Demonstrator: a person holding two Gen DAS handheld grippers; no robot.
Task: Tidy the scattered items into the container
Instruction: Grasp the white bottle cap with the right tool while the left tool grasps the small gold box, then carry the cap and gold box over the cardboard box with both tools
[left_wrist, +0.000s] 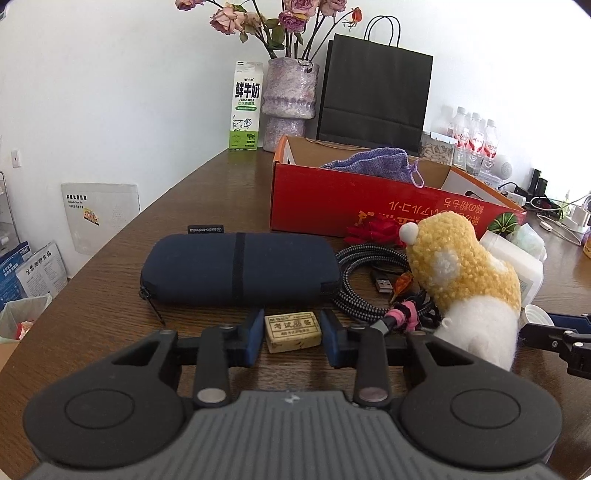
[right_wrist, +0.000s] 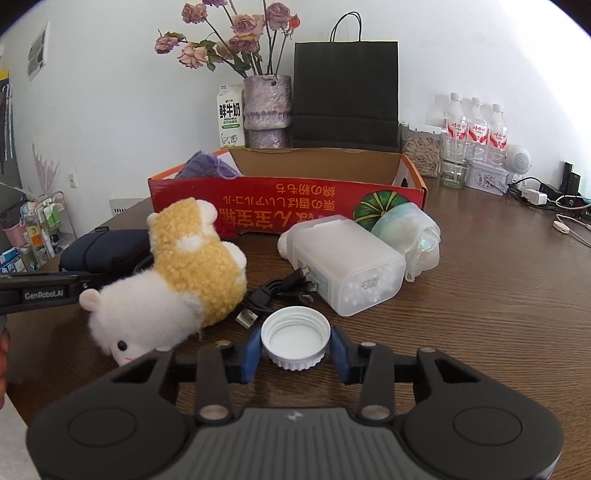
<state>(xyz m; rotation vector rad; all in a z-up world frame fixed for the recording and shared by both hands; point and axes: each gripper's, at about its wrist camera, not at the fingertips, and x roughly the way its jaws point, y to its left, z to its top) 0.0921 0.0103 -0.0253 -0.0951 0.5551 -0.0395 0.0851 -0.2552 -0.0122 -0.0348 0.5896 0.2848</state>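
Judging by look, eraser (left_wrist: 293, 331) was small, stiff, light; best pinched across short ends. It lay lower centre on table (left_wrist: 110, 314) between left hand-held gripper (left_wrist: 291, 338) pads, touching. Right hand-held gripper (right_wrist: 295, 349) pinched white cap (right_wrist: 295, 338), rigid, light, by rim.

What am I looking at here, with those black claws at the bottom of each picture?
There is no robot. A person holds a two-finger gripper in each hand, and a camera on each looks along its fingers. One picture comes from the left gripper, closed on an eraser. The other comes from the right gripper, closed on a white cap. Also on the table are a plush toy, a cable, a dark case, a plastic jar and the red box meant to hold them.
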